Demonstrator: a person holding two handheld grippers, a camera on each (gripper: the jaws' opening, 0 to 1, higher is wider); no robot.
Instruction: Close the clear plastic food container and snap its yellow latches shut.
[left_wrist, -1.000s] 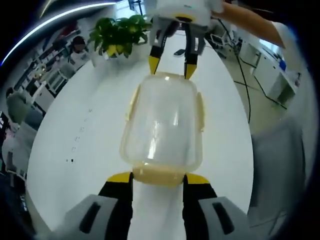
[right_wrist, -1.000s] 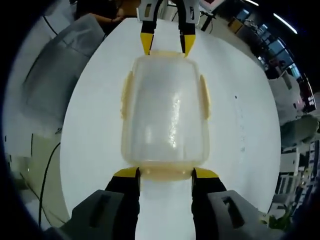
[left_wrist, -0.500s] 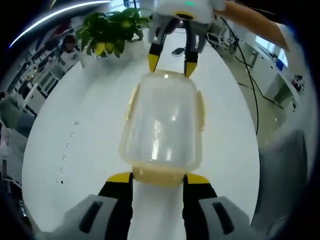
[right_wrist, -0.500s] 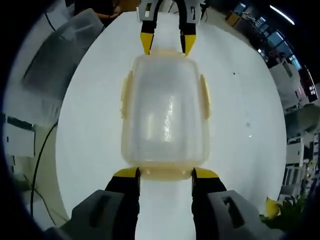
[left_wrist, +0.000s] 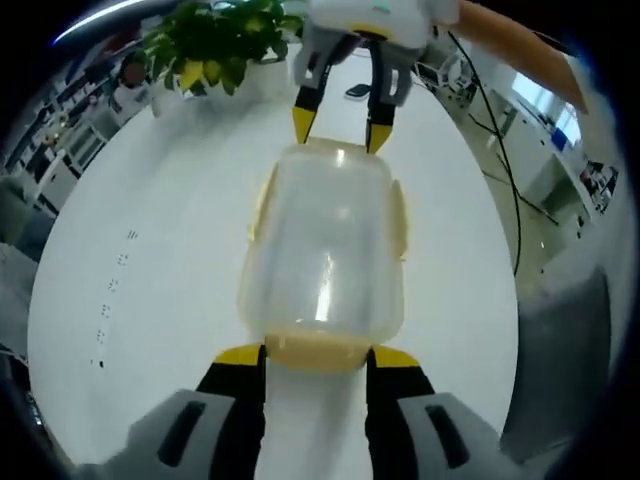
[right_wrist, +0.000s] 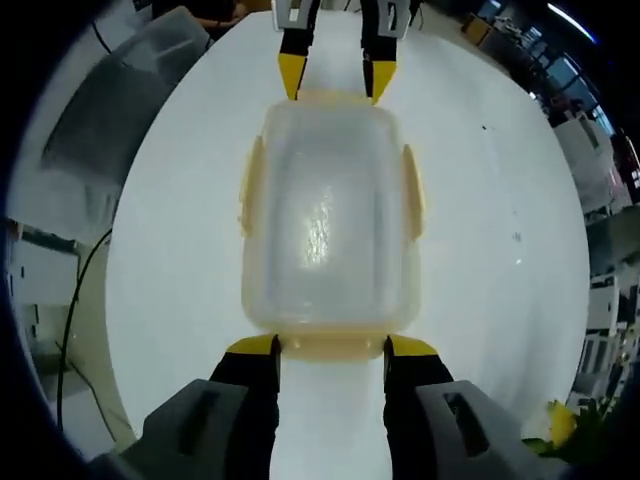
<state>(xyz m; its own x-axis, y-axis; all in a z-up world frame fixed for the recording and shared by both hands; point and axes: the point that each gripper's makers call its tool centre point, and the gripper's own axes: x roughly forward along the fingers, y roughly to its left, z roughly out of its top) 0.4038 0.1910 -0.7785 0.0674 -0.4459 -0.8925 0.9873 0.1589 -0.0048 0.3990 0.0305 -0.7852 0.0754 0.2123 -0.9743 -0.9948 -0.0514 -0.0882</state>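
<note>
Clear plastic food container (left_wrist: 325, 250) (right_wrist: 328, 215) lies lidded on the white table (left_wrist: 150, 300), between the two grippers. Left gripper (left_wrist: 316, 356) and right gripper (right_wrist: 330, 346) each stand parted at an end yellow latch (left_wrist: 315, 352) (right_wrist: 330, 345), tips touching it.

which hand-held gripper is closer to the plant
Right. The plant stands just beyond the right hand-held gripper, at the far end of the container from the left hand-held gripper.

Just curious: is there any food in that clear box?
Empty: through the clear box only the white table shows.
</note>
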